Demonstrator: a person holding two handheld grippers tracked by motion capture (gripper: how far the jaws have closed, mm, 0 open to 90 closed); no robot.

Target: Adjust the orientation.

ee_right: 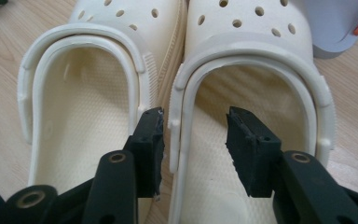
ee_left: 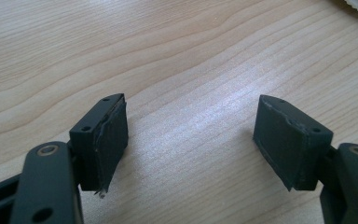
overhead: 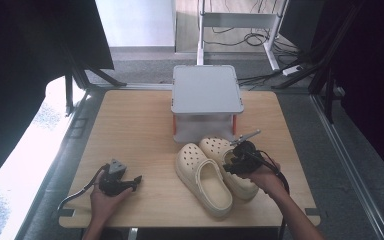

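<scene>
**Right gripper lines up on the side wall of a clog**

Two cream clogs lie side by side on the wooden table [overhead: 130, 130], toes pointing toward the grey lidded box [overhead: 206, 90] at the far edge. The right gripper [ee_right: 195, 135] works over the right clog [ee_right: 256, 84]. Its jaws stand apart and straddle that clog's near side wall and strap: one jaw sits in the narrow gap between the two shoes, the other hangs inside the foot opening. Nothing is pinched yet; the wall runs between the pads with daylight on the inner side. From above, the same gripper [overhead: 241, 159] sits on top of the right clog, just beside the left clog [overhead: 203, 179].

The left gripper [ee_left: 191, 140] rests low over bare wood well to the left of the shoes, jaws spread wide and holding nothing; from the high view it [overhead: 121, 183] is well apart from both clogs.

The step in hand looks like the approach to a grasp. The next move likely calls for closing the jaws squarely on the wall and strap without catching the neighbouring clog's edge, then lifting straight up so the soft rim does not slip out.
</scene>
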